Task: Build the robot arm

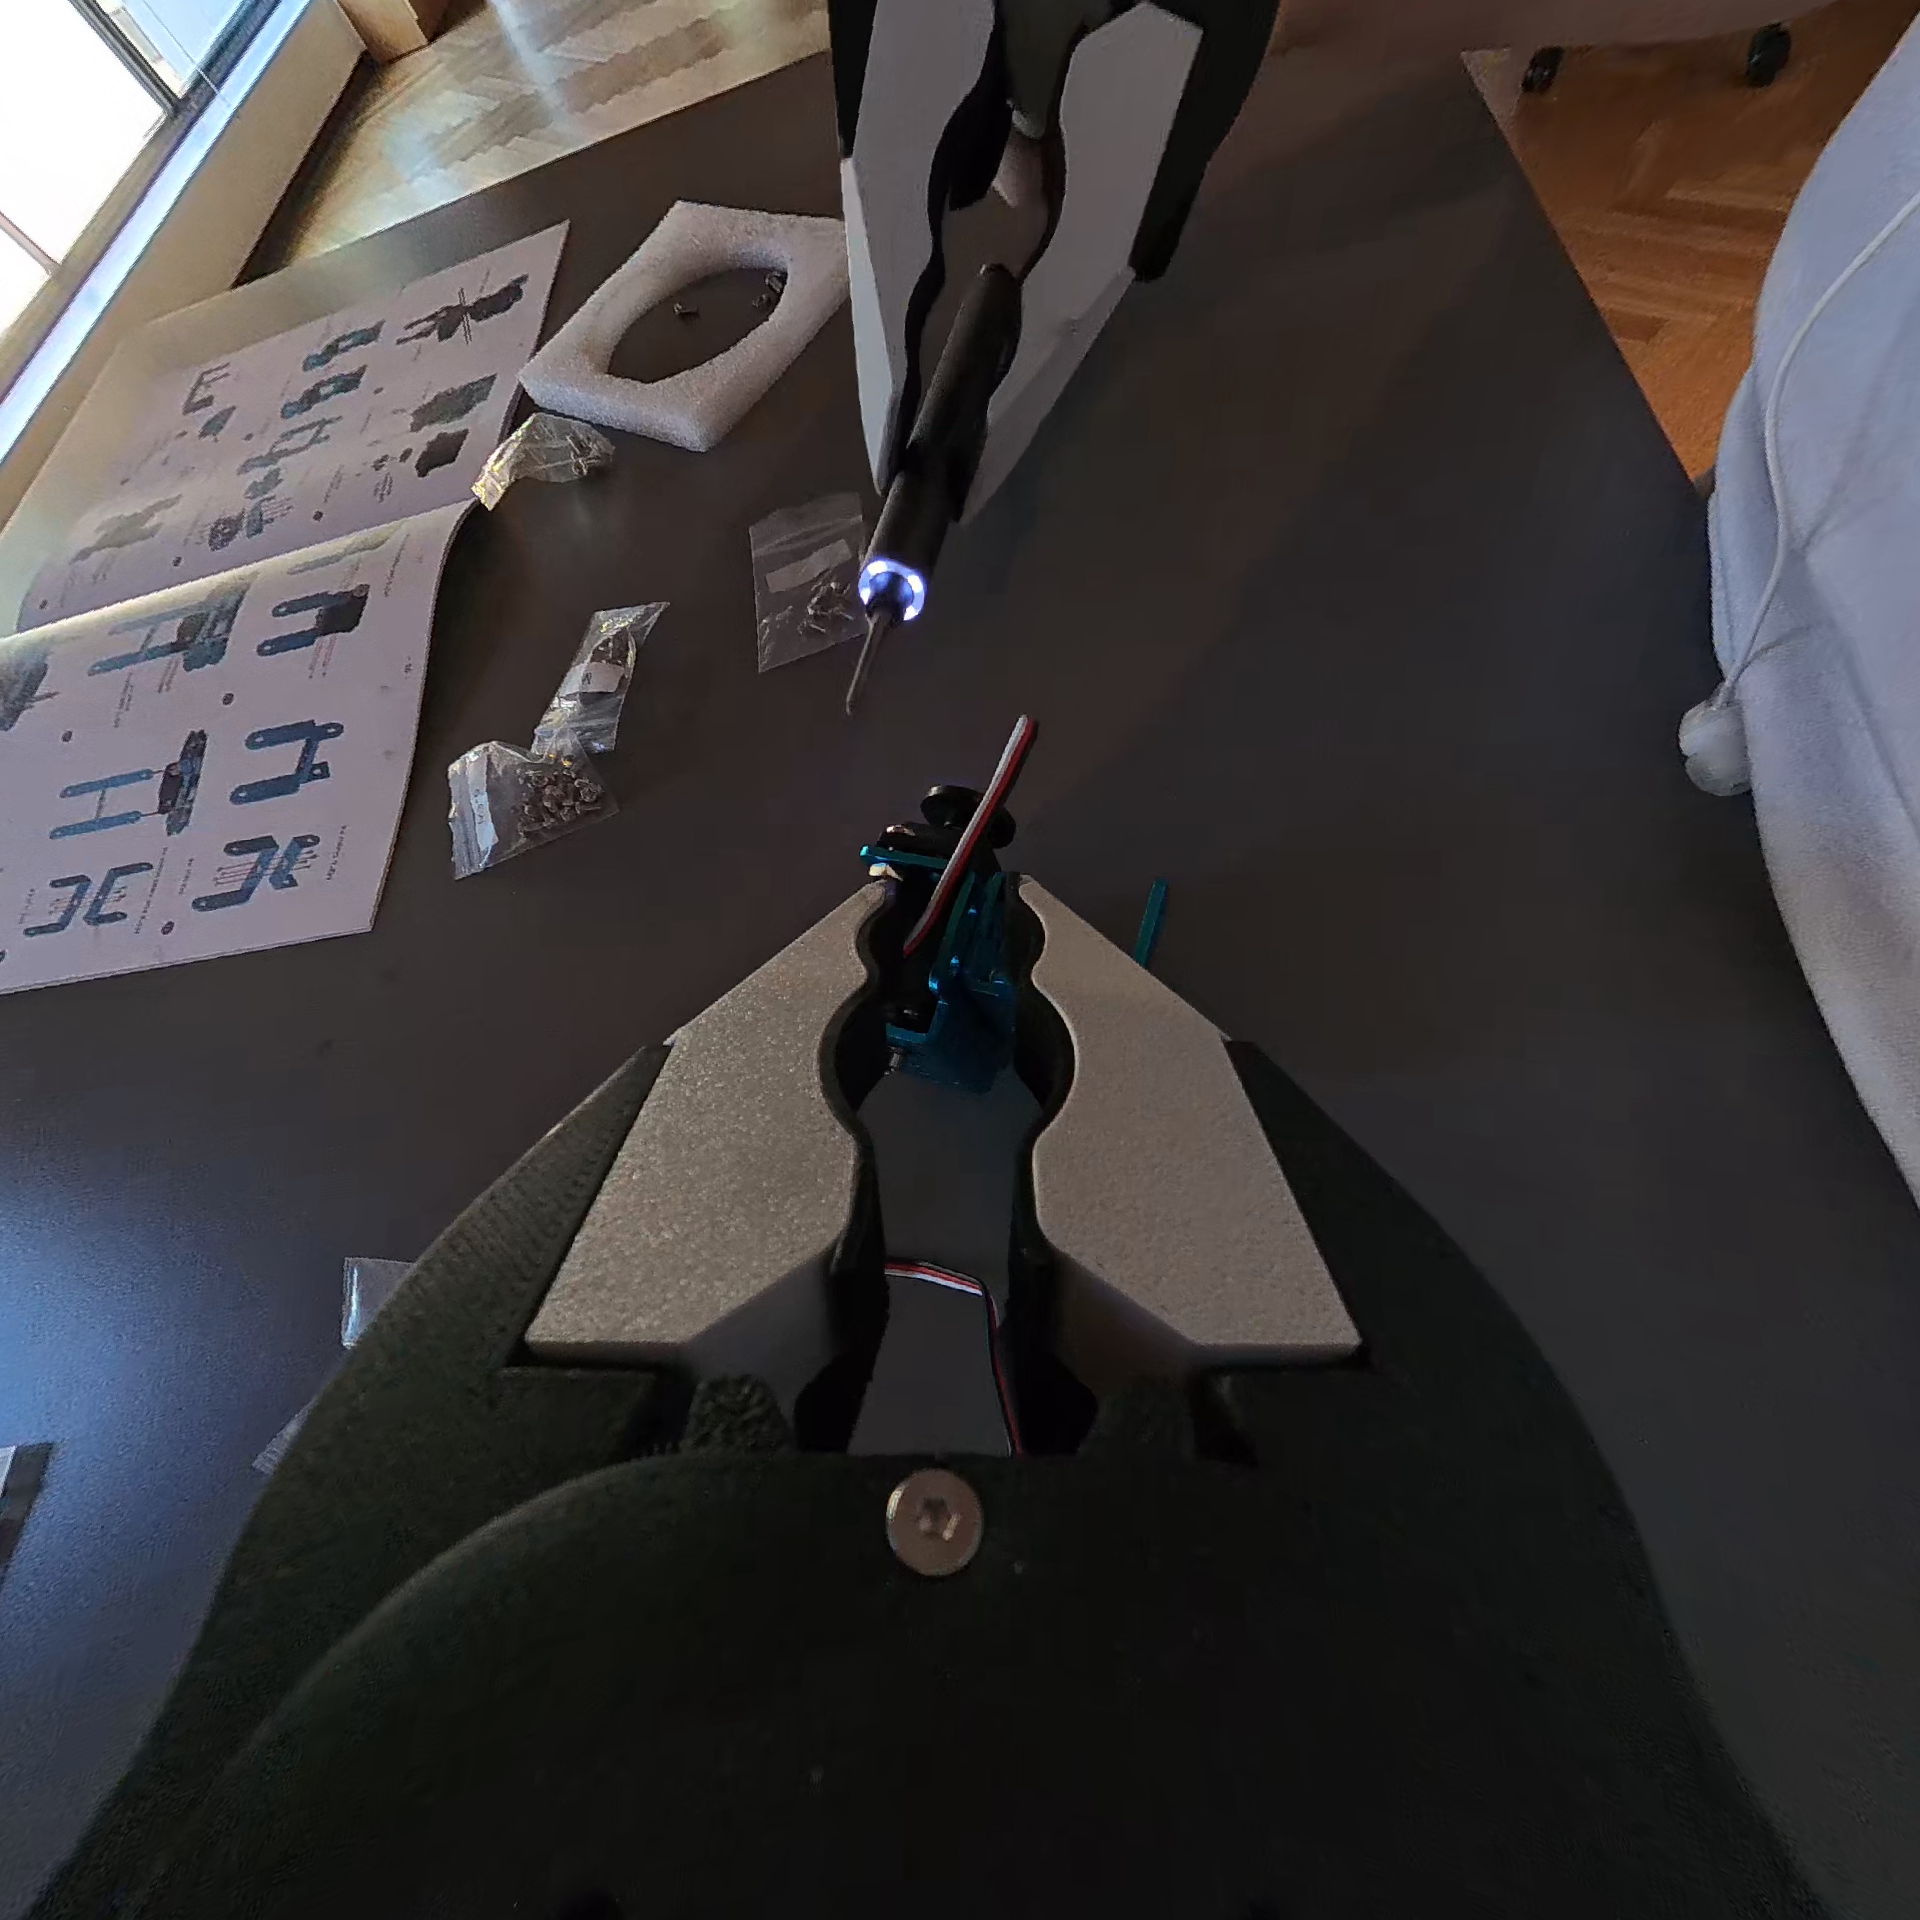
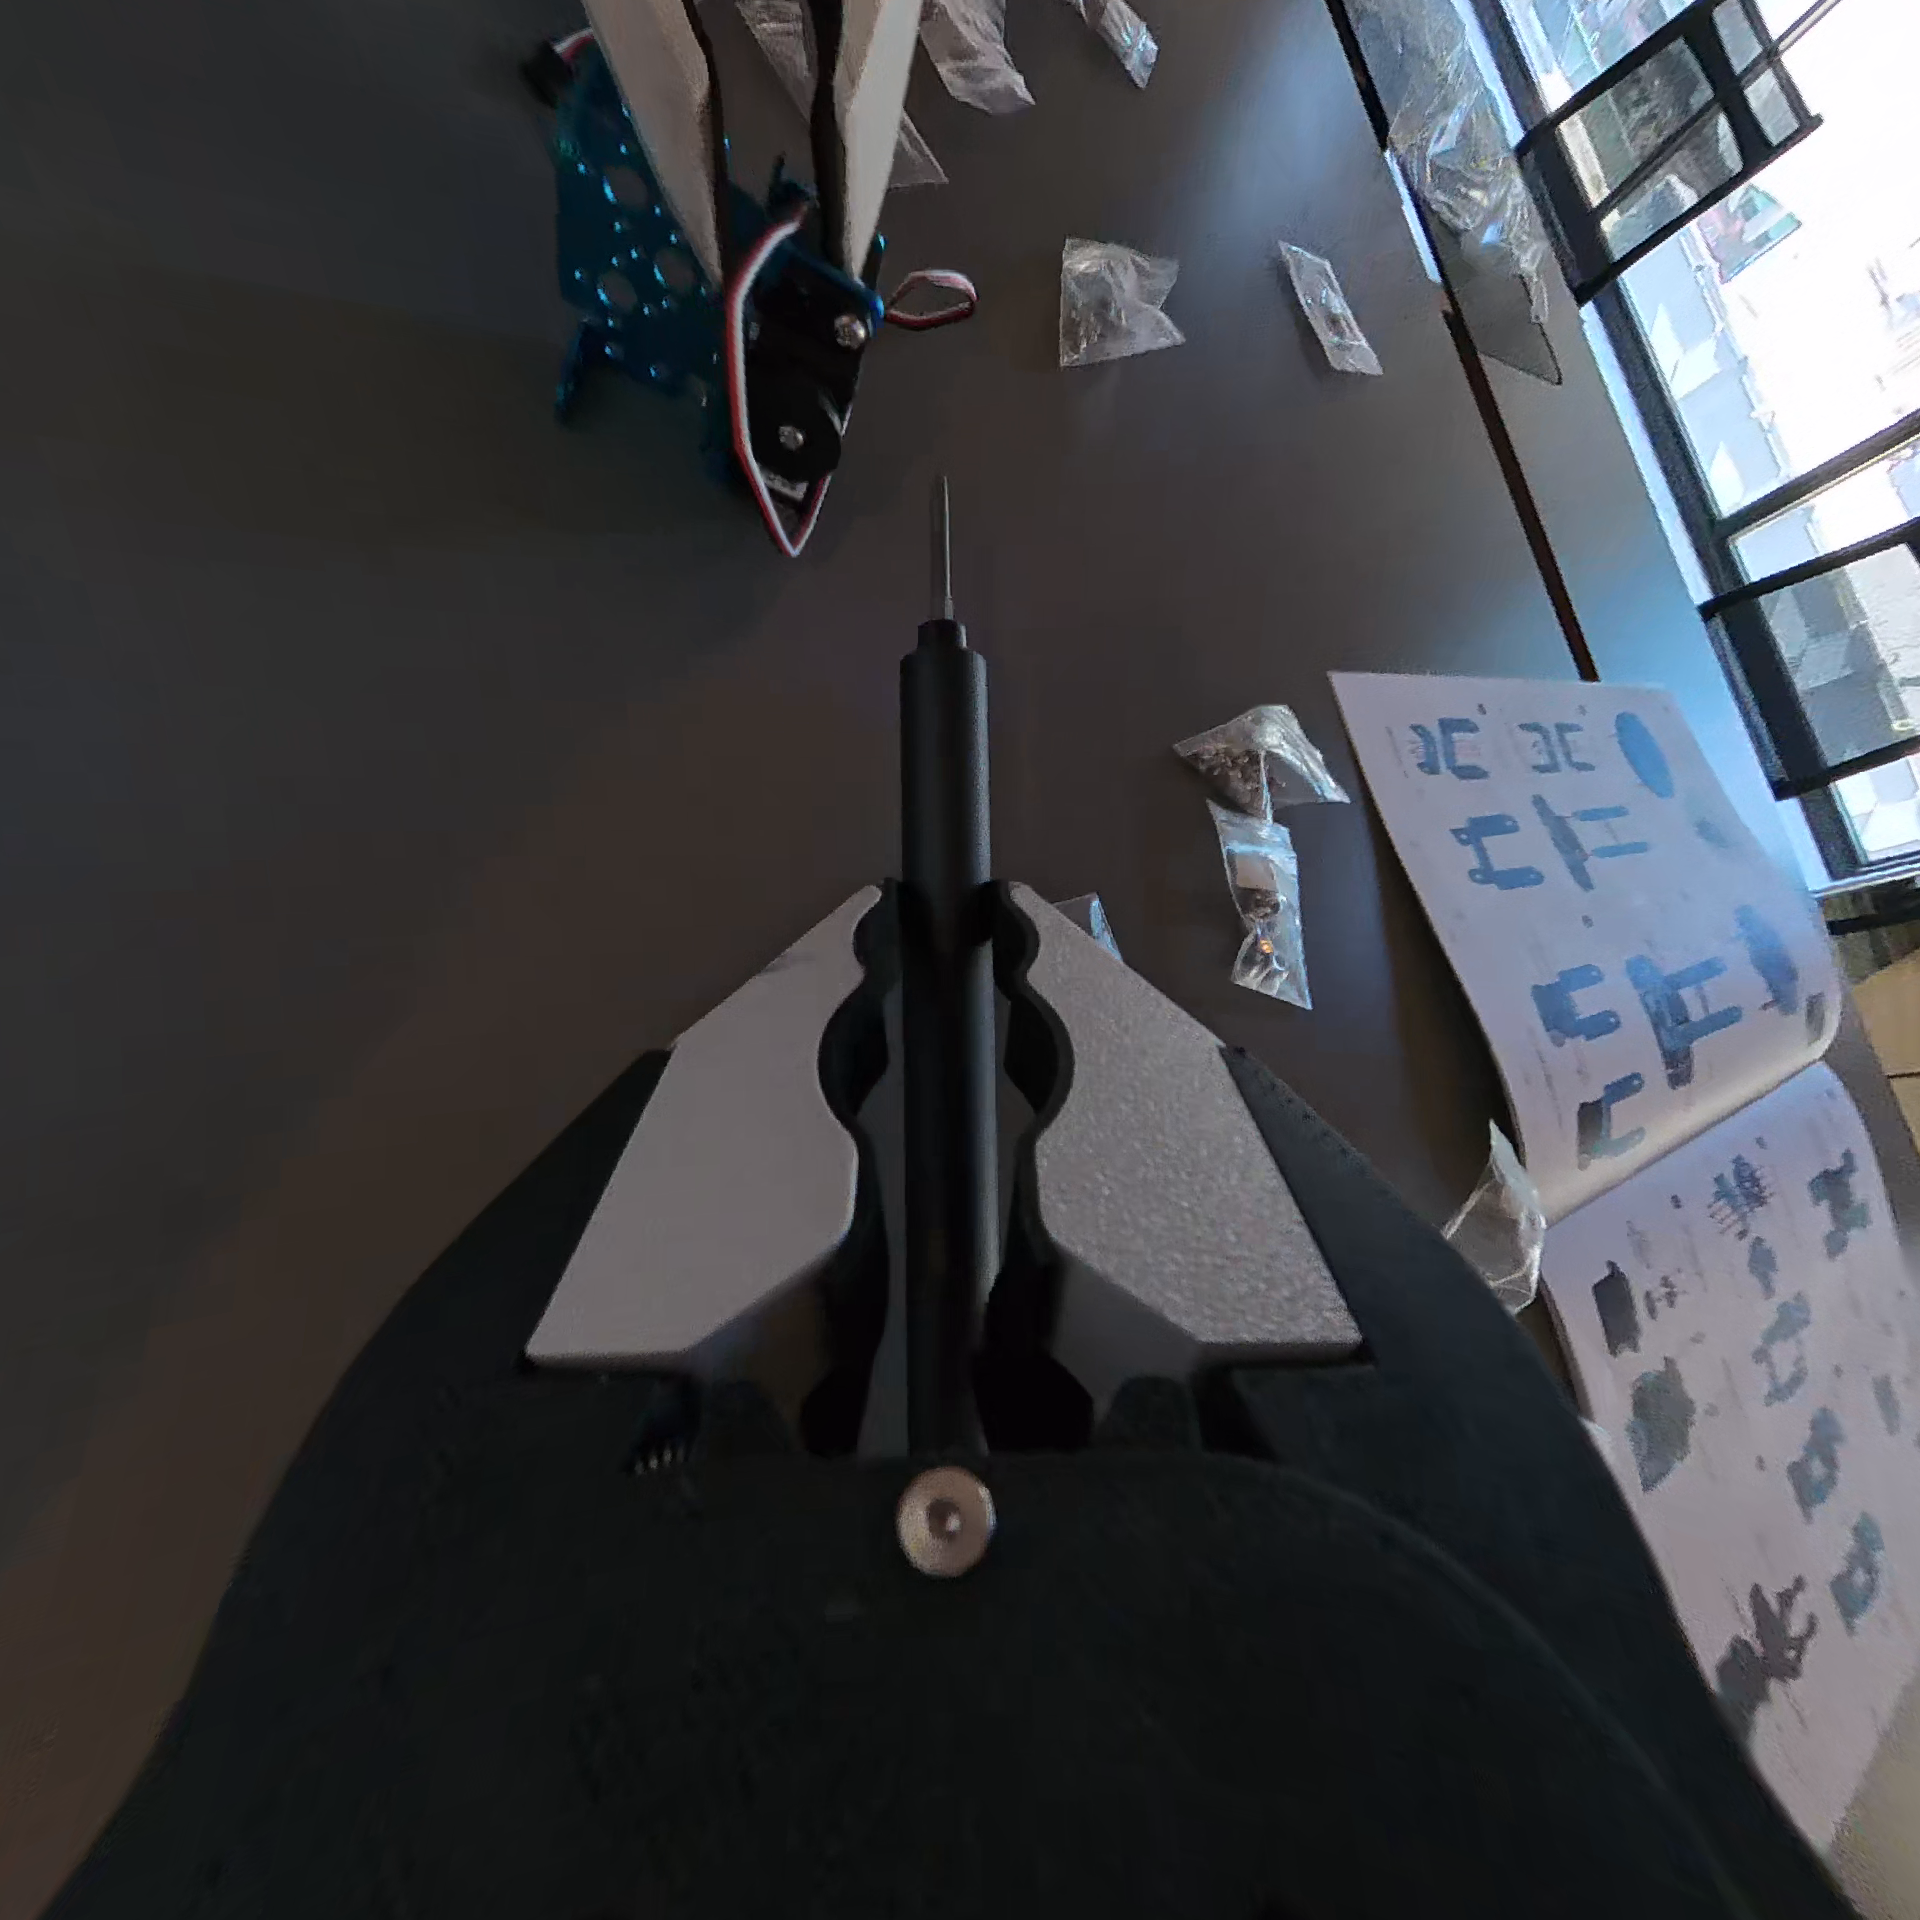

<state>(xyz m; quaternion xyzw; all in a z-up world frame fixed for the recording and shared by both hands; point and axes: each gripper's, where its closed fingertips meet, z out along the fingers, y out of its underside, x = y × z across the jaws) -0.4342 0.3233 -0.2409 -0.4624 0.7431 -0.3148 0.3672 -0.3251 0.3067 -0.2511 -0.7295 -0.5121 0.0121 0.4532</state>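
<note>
On a dark table (image 1: 1351,644), the left gripper (image 1: 951,894) pinches a blue metal bracket (image 1: 961,987) that carries a black servo (image 2: 805,364); a red, white and black wire (image 1: 966,842) curls up past the fingertips. In the right wrist view this assembly shows as a blue perforated plate (image 2: 623,281) with the servo bolted on, held just above the table by the left gripper's white fingers (image 2: 665,125).

The right gripper (image 2: 940,904) is pressed together on a slim black screwdriver (image 2: 940,831), which runs forward along its fingers. Its thin bit (image 2: 943,540) points at the servo and stops just short of it, not touching. From the left wrist view a ring of white light (image 1: 894,592) glows at the screwdriver's nose.

Beside them lie several small clear bags (image 1: 525,800) of screws, an open manual (image 1: 208,623) with blue part drawings, and a white foam frame (image 1: 686,322). A window (image 2: 1766,416) stands beyond the table edge.
</note>
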